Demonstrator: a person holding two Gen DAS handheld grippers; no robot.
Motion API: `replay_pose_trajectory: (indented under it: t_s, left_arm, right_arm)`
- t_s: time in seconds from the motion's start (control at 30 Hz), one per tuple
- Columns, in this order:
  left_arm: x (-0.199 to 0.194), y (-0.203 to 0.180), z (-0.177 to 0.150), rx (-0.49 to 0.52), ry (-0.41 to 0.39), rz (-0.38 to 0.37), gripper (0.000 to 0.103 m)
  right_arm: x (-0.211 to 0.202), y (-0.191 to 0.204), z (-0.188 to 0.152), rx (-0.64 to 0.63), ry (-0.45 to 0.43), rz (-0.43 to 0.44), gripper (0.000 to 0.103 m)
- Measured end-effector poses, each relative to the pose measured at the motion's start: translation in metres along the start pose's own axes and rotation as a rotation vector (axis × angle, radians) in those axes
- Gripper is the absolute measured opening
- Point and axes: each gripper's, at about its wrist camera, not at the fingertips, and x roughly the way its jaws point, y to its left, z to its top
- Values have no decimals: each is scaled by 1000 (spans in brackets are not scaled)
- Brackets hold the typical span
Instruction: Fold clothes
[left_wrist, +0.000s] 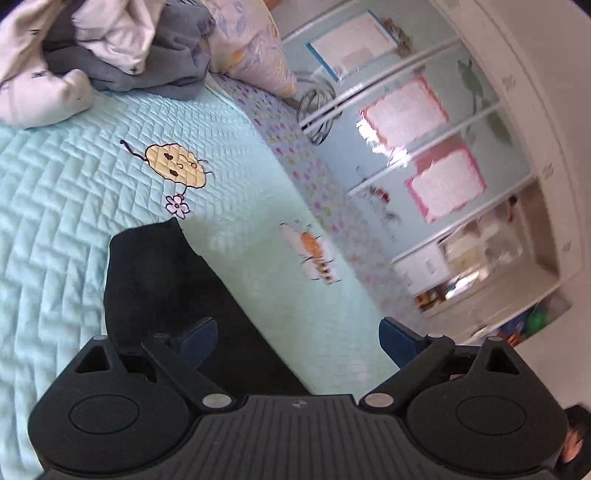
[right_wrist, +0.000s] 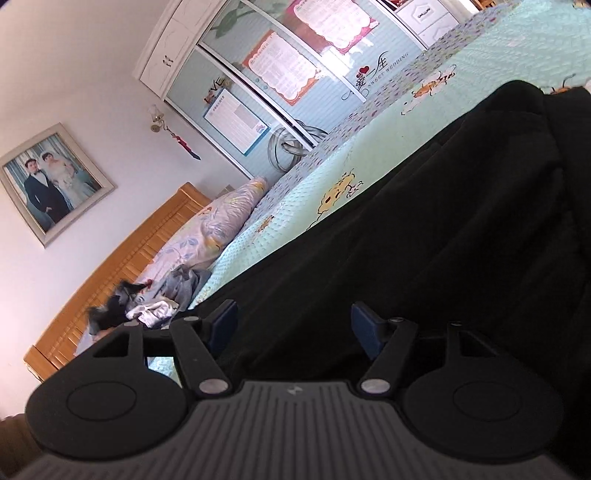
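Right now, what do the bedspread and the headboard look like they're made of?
Bedspread: probably quilted cotton or polyester, matte mint, with stitched zigzag puffing and embroidered cartoon motifs. Headboard: looks like wood, orange-brown with a slight sheen and slatted ridges.

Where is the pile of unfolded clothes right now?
The pile of clothes lies at the head of the bed, top left in the left camera's view, beside the flowered pillow and beyond the black garment spread on the green quilt.
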Motion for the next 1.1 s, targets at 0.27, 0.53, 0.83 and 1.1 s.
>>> replay_pose_trajectory:
  t_s: [0.27,0.53,0.83,1.1]
  left_arm:
    - [14,7,11,41,-71,97,82]
    - [-7,13,22,110,-129,347,95]
    - [9,26,20,108,-71,338,91]
    - [29,25,22,184,48,314,20]
  right_arm:
    - [1,-4,-1,44,-6,37,69]
    - [0,-3,-2,40,-5,33,69]
    - [0,-6,-3,50,-9,45,69]
    - [3,-6,-4,53,-13,49,69]
